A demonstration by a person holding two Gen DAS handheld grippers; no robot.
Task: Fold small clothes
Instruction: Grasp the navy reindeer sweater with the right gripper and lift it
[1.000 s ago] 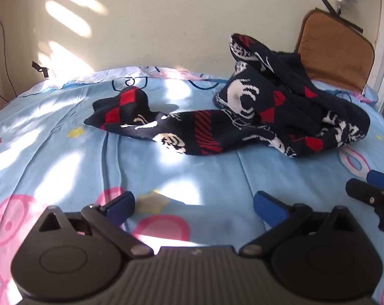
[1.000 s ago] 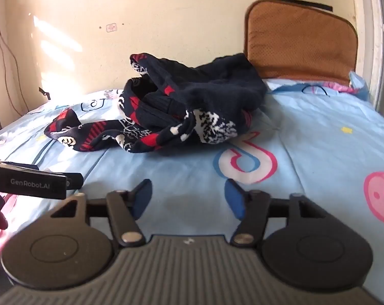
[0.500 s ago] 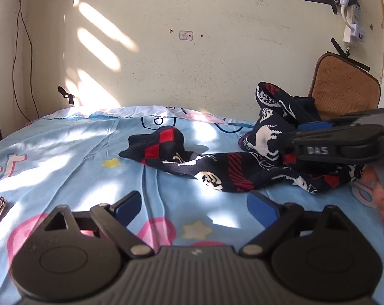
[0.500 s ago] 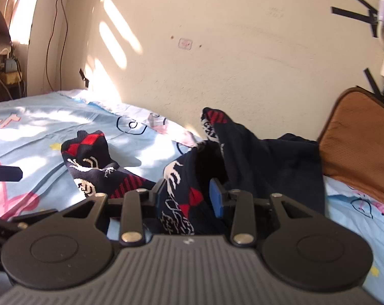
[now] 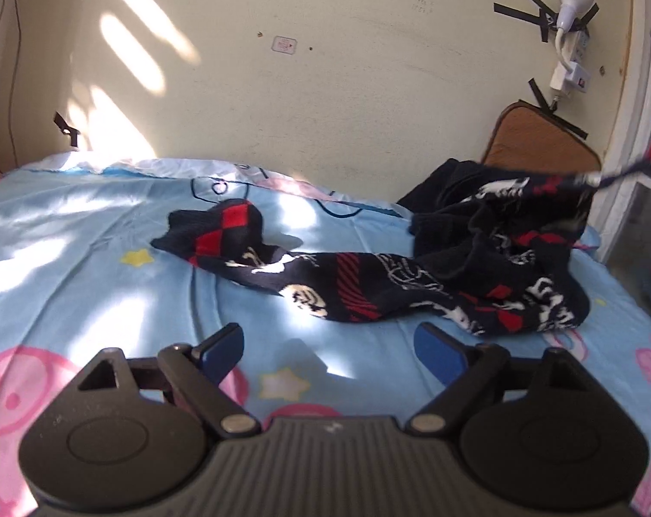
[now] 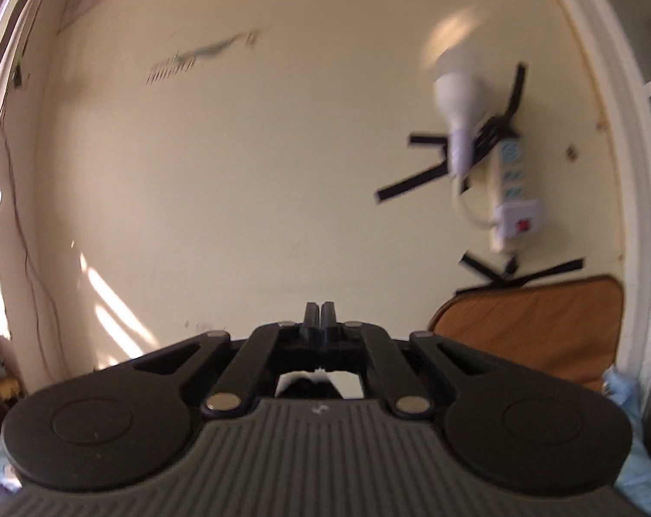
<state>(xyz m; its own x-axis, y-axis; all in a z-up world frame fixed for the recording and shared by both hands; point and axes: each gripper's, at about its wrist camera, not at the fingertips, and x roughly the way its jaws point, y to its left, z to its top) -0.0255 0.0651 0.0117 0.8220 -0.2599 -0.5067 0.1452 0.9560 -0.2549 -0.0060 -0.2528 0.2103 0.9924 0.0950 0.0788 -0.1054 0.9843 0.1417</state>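
1. Sweater (image 5: 433, 284): navy knit with red diamonds, red stripes and white motifs.
2. Bedsheet (image 5: 88, 267): light blue, printed with pink cartoon pigs and yellow stars.
3. Cushion (image 6: 536, 327): orange-brown.
4. Wall (image 5: 325, 86): cream, crossed with black tape.

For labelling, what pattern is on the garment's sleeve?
Red-and-black diamonds on the sleeve; left wrist view.

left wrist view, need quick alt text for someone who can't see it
A dark patterned sweater lies crumpled on a blue cartoon bedsheet, one edge pulled taut up to the right. The open left gripper hovers low before it.
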